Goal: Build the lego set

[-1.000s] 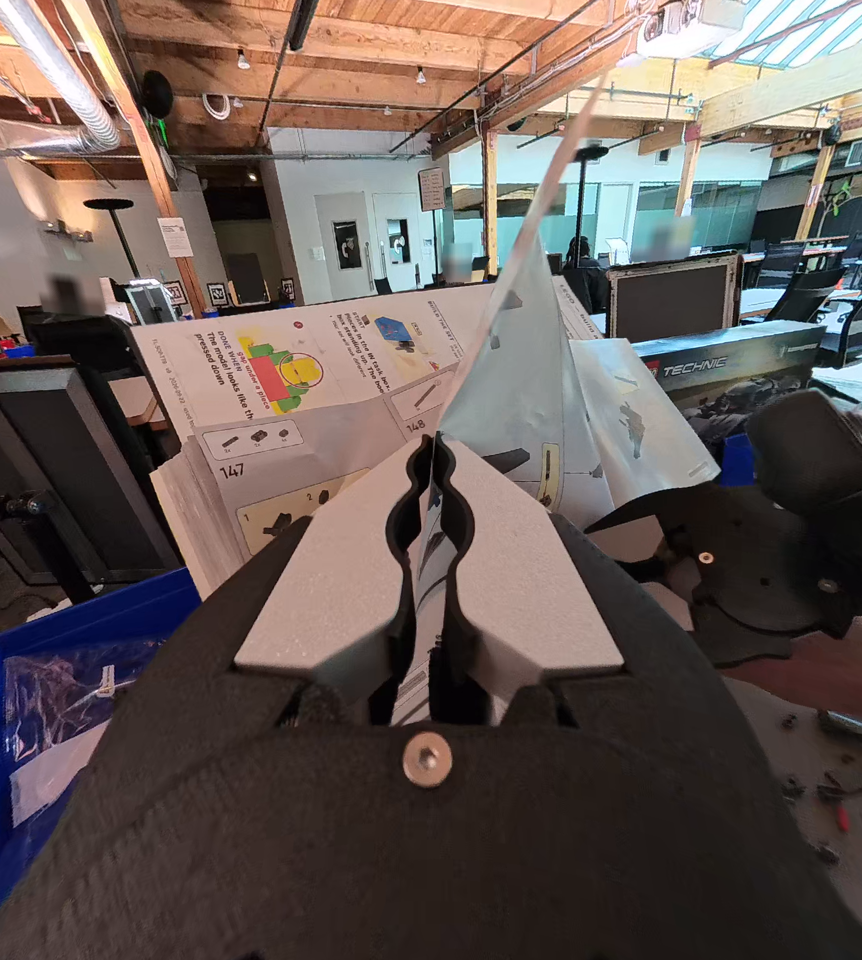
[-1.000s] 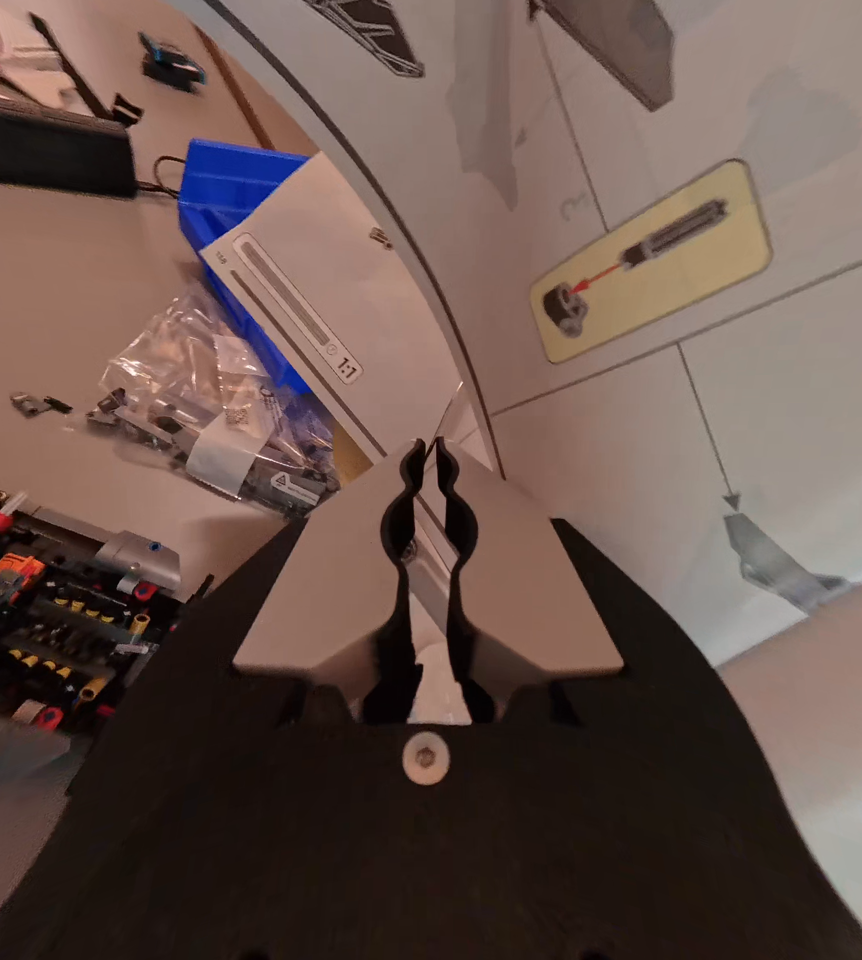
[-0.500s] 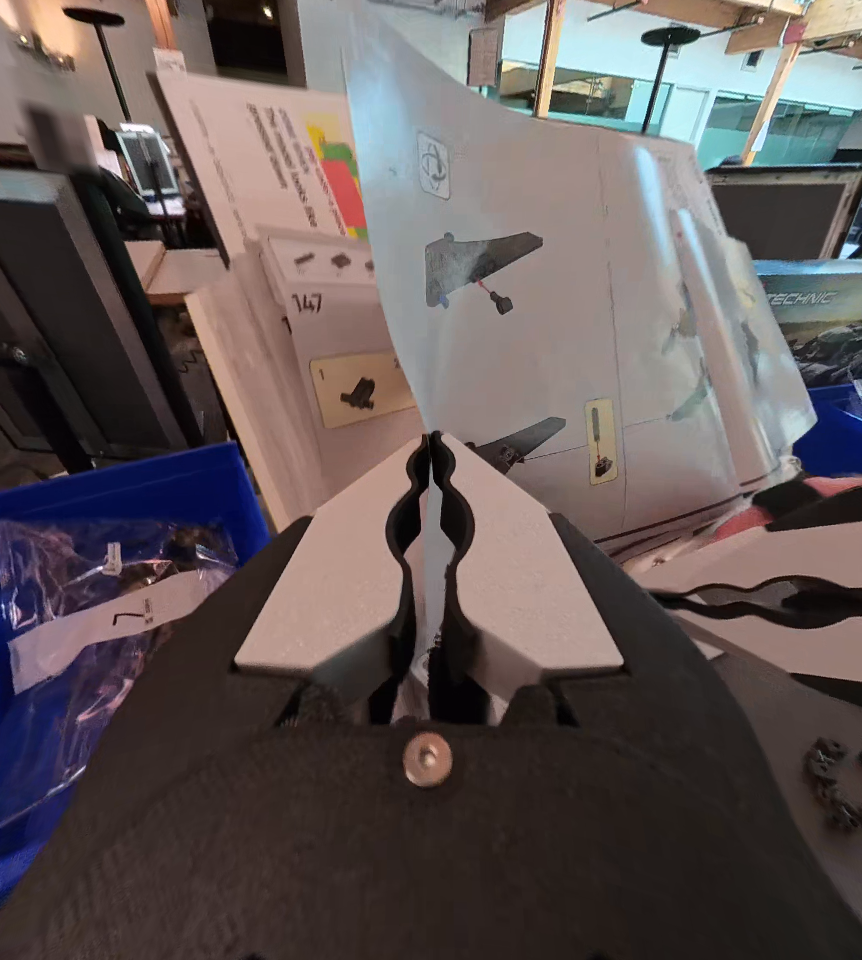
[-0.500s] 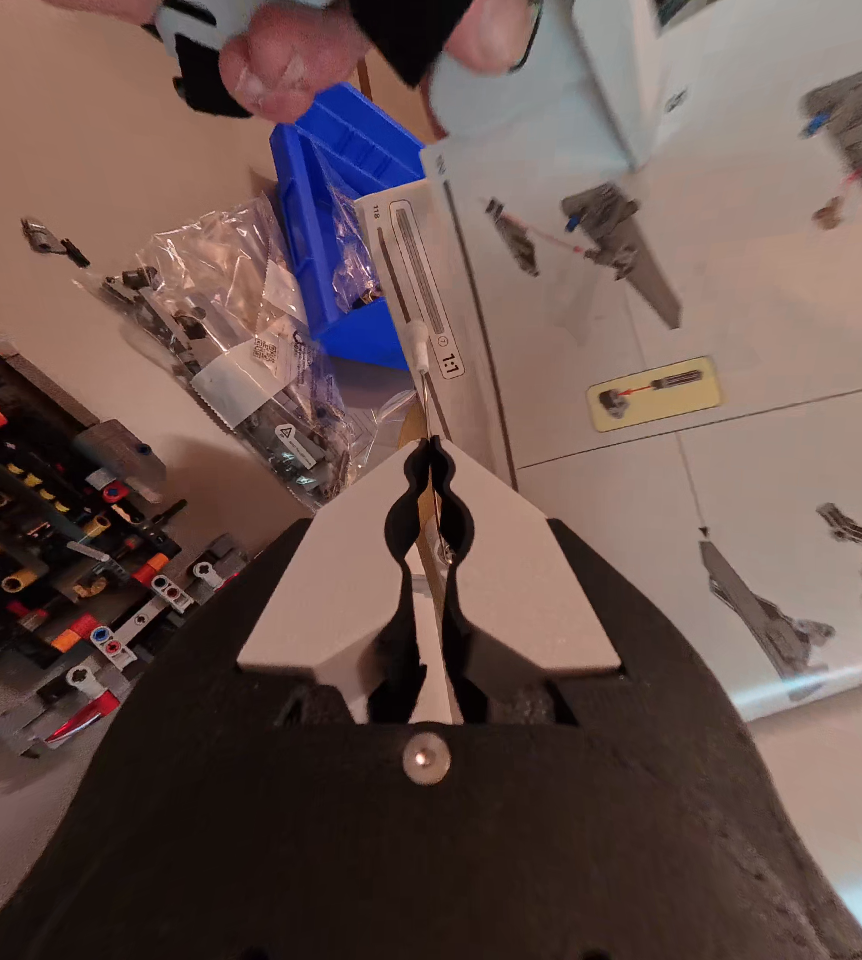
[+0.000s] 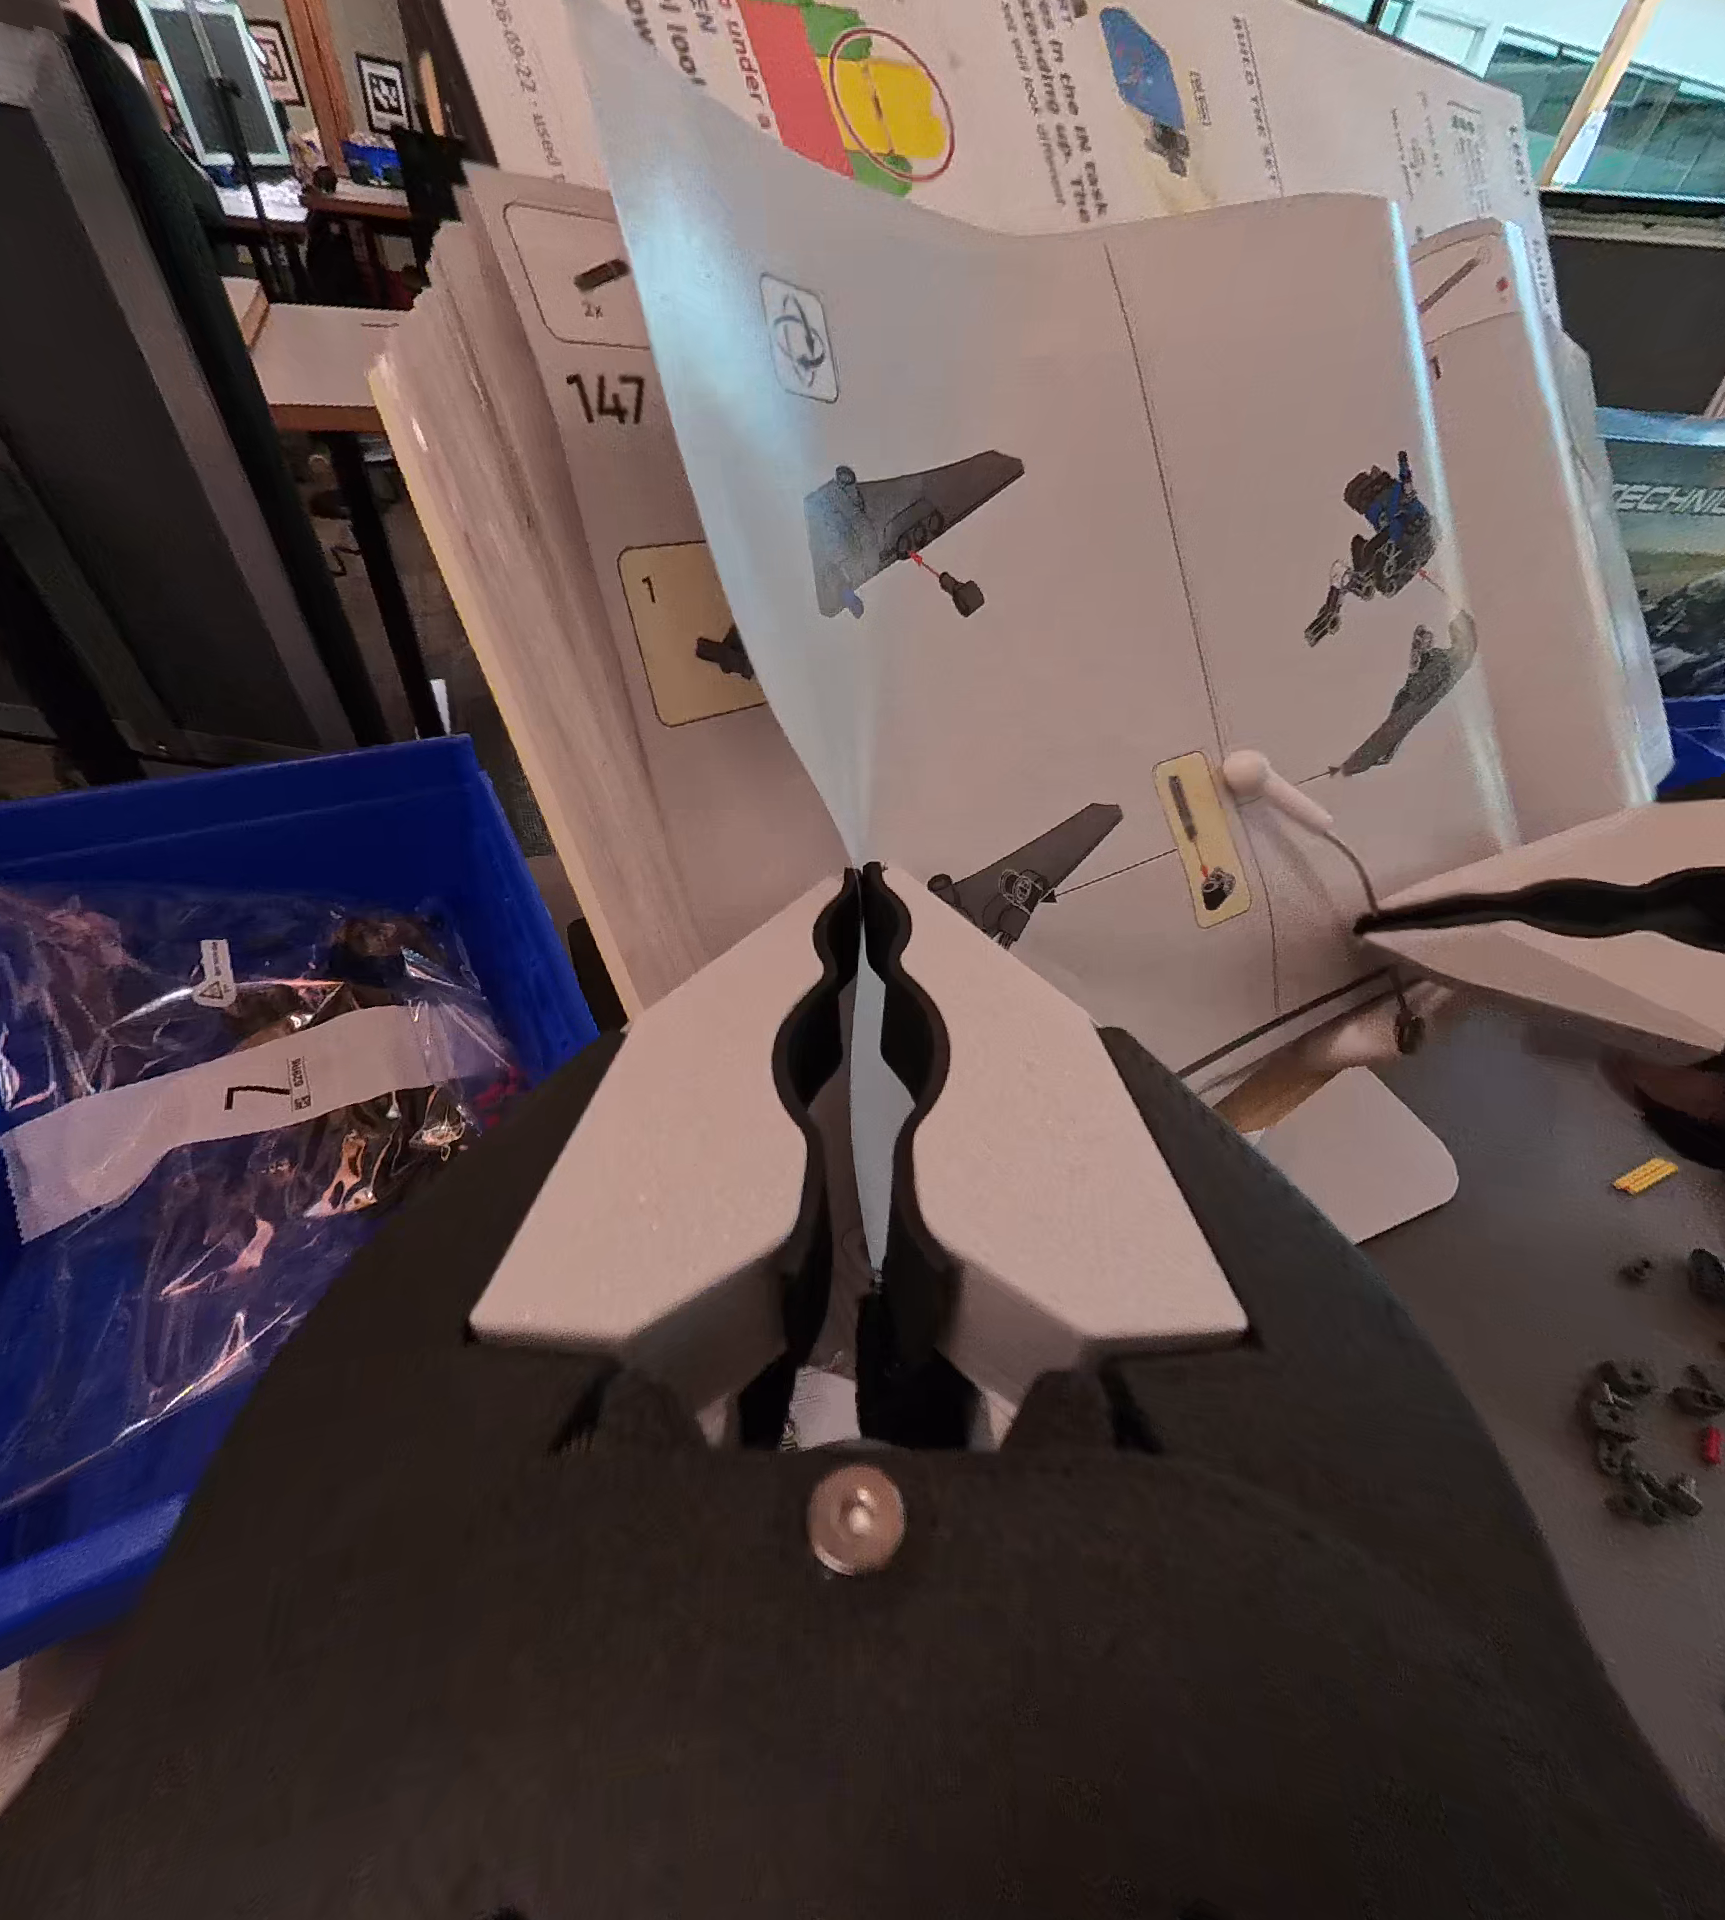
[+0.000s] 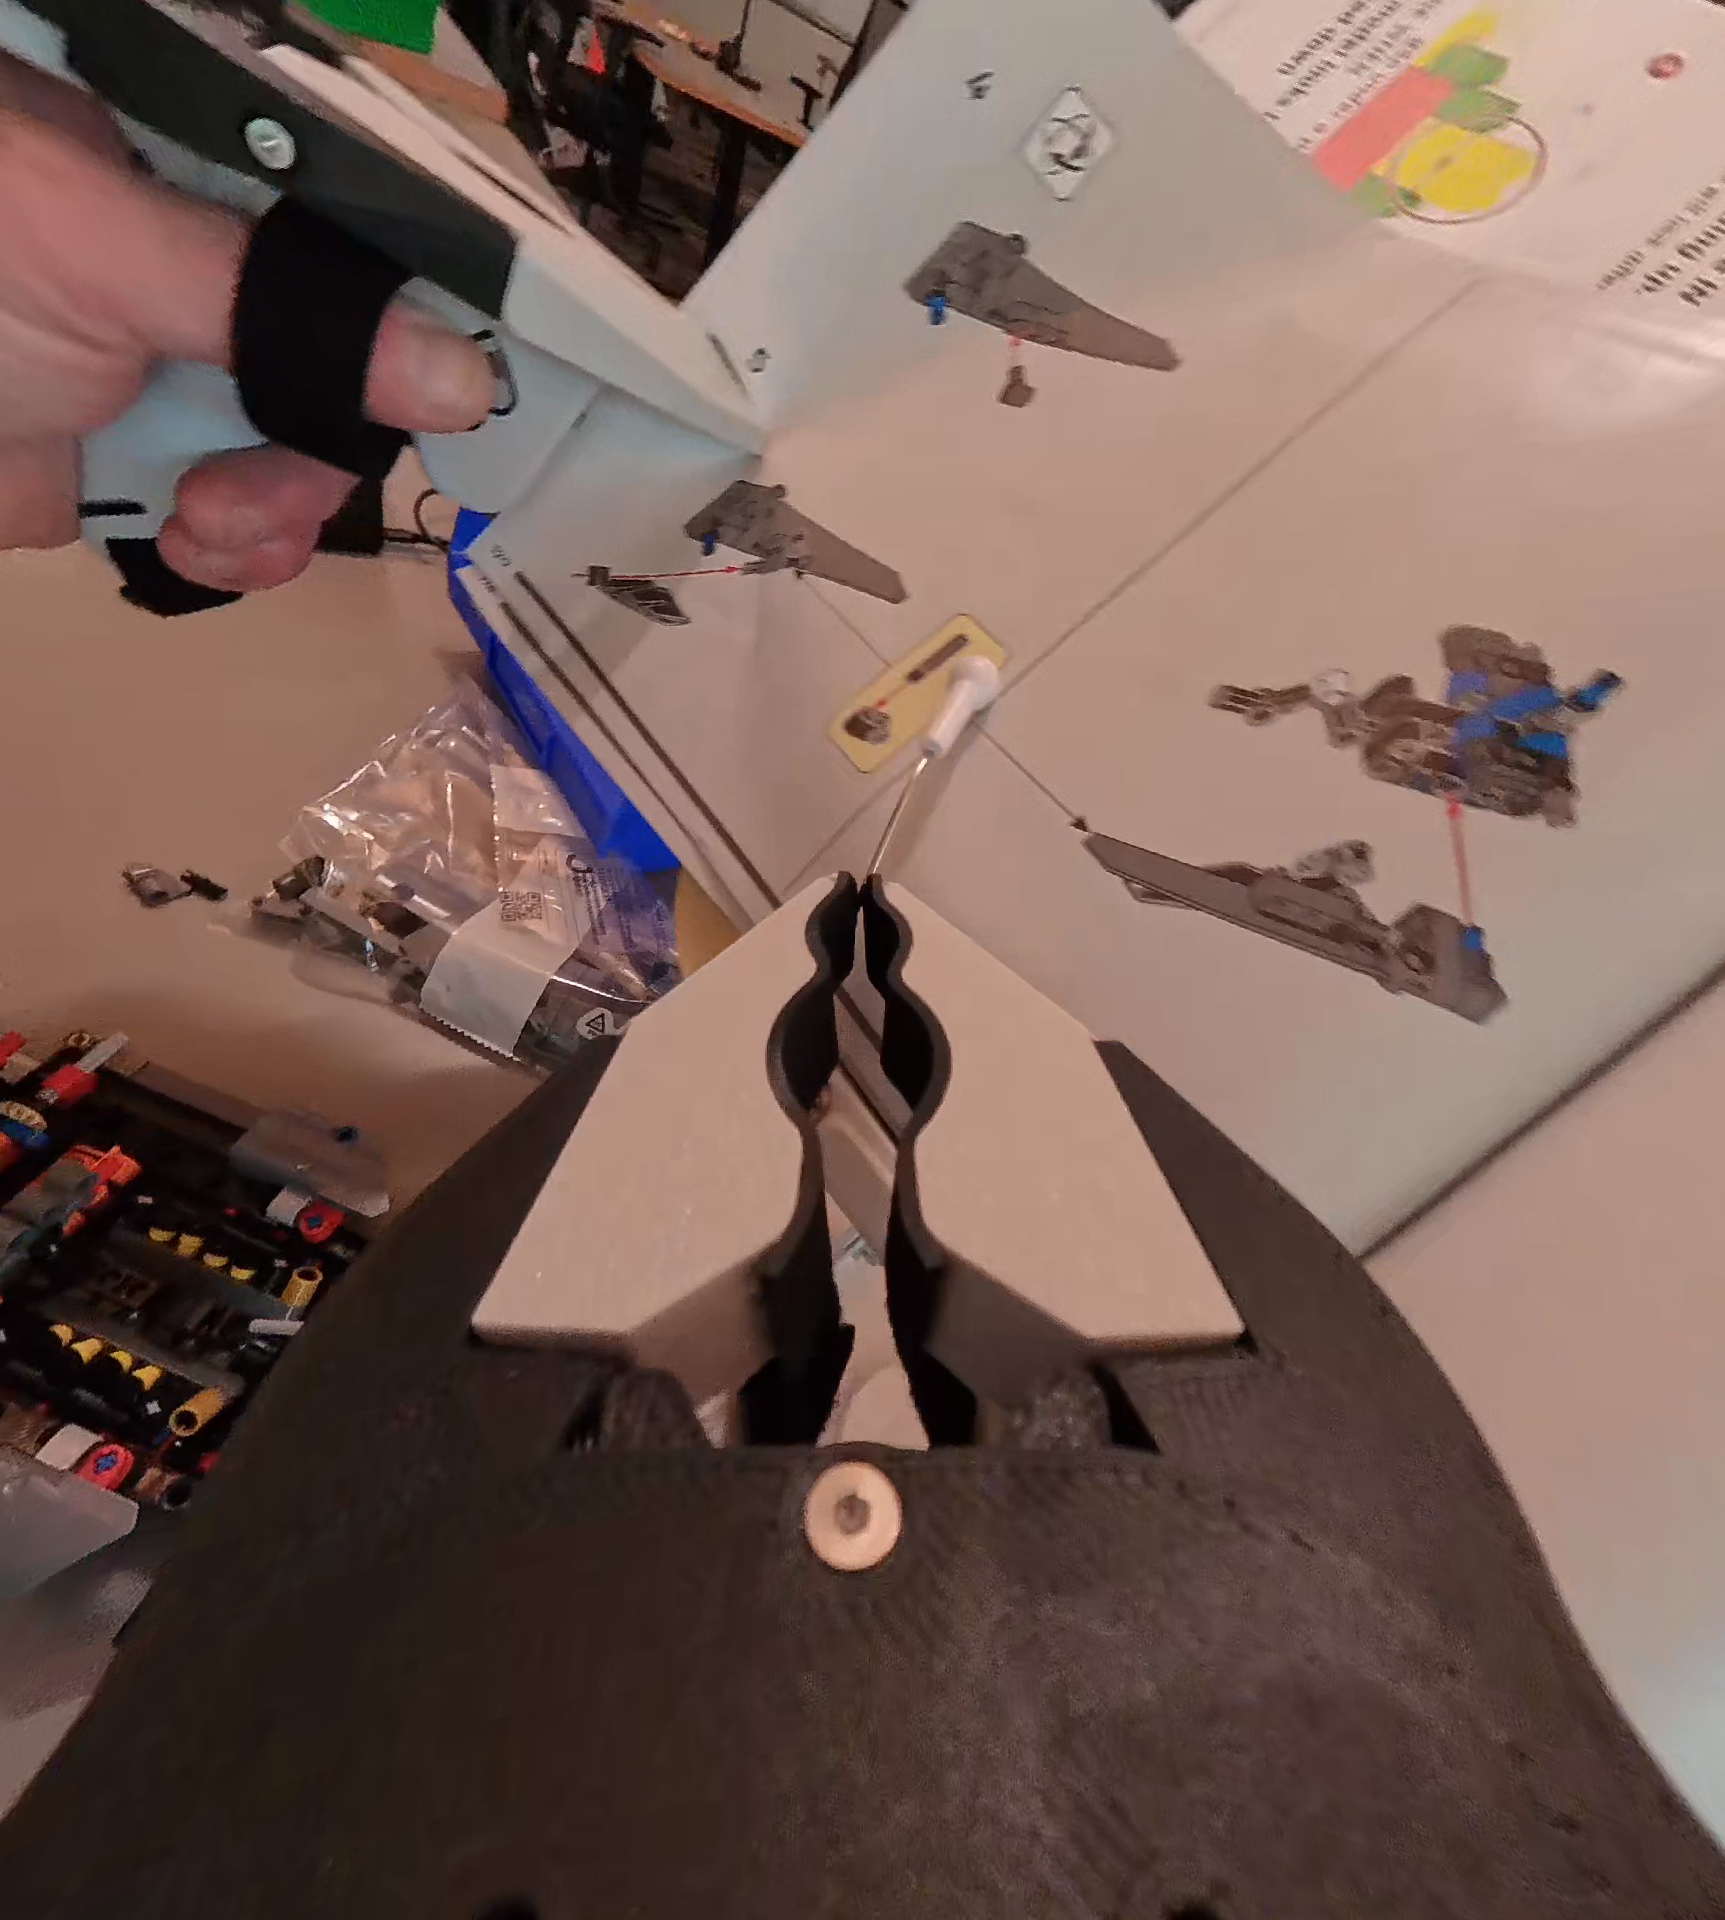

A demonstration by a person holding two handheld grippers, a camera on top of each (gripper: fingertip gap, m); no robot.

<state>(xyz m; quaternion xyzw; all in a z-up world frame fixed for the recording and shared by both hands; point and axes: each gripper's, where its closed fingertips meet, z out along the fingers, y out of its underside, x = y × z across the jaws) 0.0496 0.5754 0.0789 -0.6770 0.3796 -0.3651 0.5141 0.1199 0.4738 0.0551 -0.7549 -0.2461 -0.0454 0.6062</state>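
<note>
The instruction booklet stands open on a stand. My left gripper is shut on the lower edge of one loose page, which bends up from the jaws. My right gripper is shut on the thin wire of the stand's page holder. The holder's white tip rests on the open page by a yellow box. The right gripper also shows at the right of the left wrist view, with the white tip. The left gripper, held by a hand, shows in the right wrist view.
A blue bin with a clear parts bag is on the left. A second parts bag and a partly built model lie left of the booklet. Loose small parts lie on the table; the set's box stands behind. My hands' fingertips stand some 12 centimeters from each other.
My left gripper has drawn the page down and leftwards, so it now faces the camera. My right gripper has pulled back from the booklet, and the holder's white tip now sits on the page.
</note>
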